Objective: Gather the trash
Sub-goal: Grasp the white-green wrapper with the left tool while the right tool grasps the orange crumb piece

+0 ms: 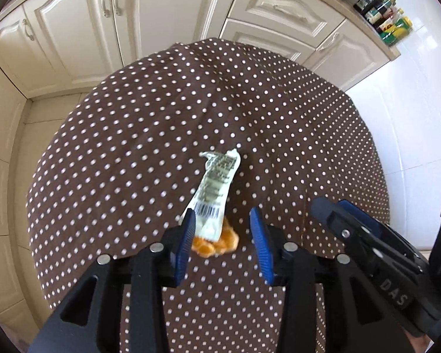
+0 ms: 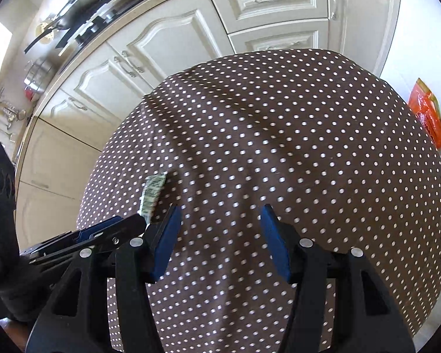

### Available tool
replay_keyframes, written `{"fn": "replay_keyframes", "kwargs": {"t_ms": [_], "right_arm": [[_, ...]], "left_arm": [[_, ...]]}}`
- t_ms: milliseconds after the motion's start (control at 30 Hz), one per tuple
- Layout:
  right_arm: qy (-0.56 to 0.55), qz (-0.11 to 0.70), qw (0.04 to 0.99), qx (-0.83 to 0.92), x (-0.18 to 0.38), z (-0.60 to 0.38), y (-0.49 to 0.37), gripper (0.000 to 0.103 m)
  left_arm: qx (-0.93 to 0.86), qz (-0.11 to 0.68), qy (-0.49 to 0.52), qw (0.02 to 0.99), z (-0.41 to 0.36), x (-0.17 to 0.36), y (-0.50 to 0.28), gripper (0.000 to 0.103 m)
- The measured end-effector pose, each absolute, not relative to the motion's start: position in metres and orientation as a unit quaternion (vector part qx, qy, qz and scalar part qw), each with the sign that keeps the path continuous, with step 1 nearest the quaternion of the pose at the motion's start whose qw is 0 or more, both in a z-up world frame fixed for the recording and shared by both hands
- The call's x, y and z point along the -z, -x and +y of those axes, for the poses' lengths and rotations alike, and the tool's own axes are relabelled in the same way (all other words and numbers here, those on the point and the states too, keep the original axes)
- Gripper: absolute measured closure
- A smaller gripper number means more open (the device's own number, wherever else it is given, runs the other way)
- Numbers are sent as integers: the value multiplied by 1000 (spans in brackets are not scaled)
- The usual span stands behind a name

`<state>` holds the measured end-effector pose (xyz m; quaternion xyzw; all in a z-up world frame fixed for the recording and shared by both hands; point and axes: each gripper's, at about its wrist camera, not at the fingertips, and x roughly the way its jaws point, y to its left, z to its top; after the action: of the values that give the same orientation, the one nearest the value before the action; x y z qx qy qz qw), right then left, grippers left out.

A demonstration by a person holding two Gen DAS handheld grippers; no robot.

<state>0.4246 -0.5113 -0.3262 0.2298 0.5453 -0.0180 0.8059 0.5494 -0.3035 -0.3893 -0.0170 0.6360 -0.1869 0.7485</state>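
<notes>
Polka-dot tablecloth (image 1: 132,135) filling mid-frame, cream cabinets (image 1: 82,26) behind.
Hovering low: left gripper (image 1: 222,220) spread, straddling crumpled white wrapper (image 1: 213,194) lying lower centre over orange scraps (image 1: 217,242); right gripper (image 2: 220,214) spread, grasping nothing.

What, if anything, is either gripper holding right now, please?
Nothing is held. The left gripper has open jaws around the white printed wrapper's barcode end; the right gripper is open over the brown polka-dot tablecloth.

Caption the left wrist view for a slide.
Open left claw over a wrapper and orange peel on the dotted tablecloth.
</notes>
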Motion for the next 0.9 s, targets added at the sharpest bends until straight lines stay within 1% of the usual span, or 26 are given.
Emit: {"fn": "replay_keyframes", "kwargs": {"t_ms": [233, 333, 367, 400, 433, 467, 500, 900], "right_arm": [[-235, 551, 801, 17, 336, -519, -435, 49], [-232, 556, 798, 11, 340, -513, -439, 49], [-231, 557, 797, 8, 341, -510, -441, 49], [-230, 559, 797, 5, 342, -507, -442, 49], [-228, 561, 796, 1, 342, -502, -443, 49], [-227, 561, 796, -1, 342, -499, -443, 49], [-225, 563, 795, -5, 343, -494, -443, 49], [-181, 583, 790, -63, 350, -425, -446, 49]], "left_arm": [[174, 646, -16, 743, -318, 413, -566, 65], [177, 643, -8, 745, -318, 415, -570, 67], [173, 641, -17, 748, -318, 415, -571, 78], [172, 638, -25, 750, -317, 415, -572, 85], [174, 638, -25, 750, -309, 414, -573, 87], [178, 640, -16, 747, -304, 414, -575, 92], [177, 641, -12, 747, -299, 413, -576, 94], [134, 629, 26, 765, -218, 396, -566, 95]]}}
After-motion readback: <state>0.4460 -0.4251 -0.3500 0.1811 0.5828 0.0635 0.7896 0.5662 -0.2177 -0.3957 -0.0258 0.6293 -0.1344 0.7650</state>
